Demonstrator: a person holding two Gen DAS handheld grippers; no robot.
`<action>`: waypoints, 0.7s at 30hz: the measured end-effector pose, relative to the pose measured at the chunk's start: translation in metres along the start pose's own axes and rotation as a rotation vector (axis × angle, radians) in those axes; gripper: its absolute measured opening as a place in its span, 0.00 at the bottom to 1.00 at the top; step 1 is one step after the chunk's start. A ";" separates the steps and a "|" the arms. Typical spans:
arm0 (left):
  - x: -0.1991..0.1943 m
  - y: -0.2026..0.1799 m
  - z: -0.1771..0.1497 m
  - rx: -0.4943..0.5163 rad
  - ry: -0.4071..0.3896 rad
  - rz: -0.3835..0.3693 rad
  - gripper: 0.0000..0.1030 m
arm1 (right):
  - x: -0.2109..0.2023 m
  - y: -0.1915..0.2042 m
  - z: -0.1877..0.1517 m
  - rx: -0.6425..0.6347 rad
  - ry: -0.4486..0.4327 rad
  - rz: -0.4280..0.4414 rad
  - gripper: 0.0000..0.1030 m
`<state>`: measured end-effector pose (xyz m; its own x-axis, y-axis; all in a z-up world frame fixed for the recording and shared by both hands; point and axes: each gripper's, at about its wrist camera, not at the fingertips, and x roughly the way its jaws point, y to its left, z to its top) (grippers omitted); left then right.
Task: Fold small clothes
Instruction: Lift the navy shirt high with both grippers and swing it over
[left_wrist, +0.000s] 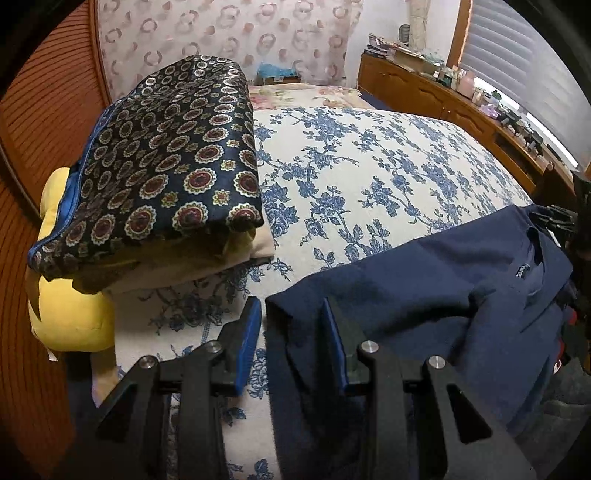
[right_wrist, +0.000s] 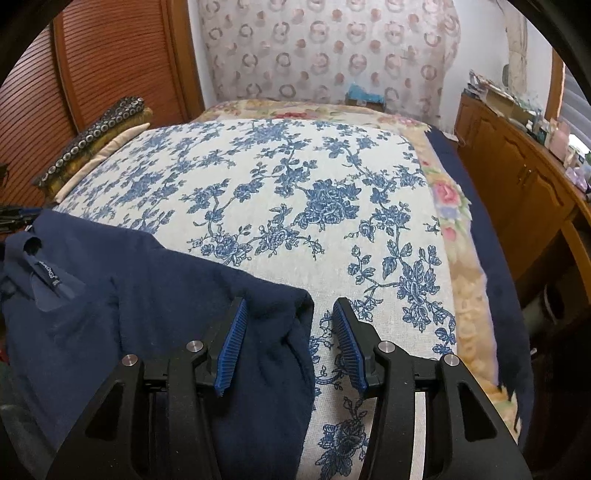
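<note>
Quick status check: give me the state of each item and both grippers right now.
Navy shirt: spread on the bed, not yet folded.
Patterned cloth: folded, on top of a stack.
Left gripper: open, straddling a shirt corner.
Right gripper: open, straddling the other corner.

Soft, fairly dim indoor light; daylight glares through the window blinds (left_wrist: 517, 62) at the upper right. Fisheye bending and black vignetting mark the edges, with mild blur overall.

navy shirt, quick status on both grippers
Left gripper and right gripper open, each straddling a corner of the navy shirt, flat on the bedspread. Nothing blocking.
</note>
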<state>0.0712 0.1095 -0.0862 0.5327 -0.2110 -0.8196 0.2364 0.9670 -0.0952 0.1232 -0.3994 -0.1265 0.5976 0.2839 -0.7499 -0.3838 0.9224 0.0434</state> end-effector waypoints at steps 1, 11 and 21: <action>0.000 -0.001 0.000 -0.003 0.000 -0.001 0.31 | 0.000 0.000 0.000 -0.002 0.000 0.000 0.48; 0.008 0.003 0.004 -0.031 0.037 -0.043 0.34 | 0.000 0.006 0.001 -0.030 0.007 0.034 0.40; -0.008 -0.012 -0.004 0.008 -0.057 -0.072 0.02 | -0.024 0.023 0.000 -0.039 -0.053 0.179 0.08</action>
<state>0.0604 0.1007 -0.0808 0.5592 -0.2875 -0.7776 0.2821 0.9480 -0.1476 0.1000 -0.3854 -0.1080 0.5532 0.4567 -0.6967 -0.5137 0.8454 0.1463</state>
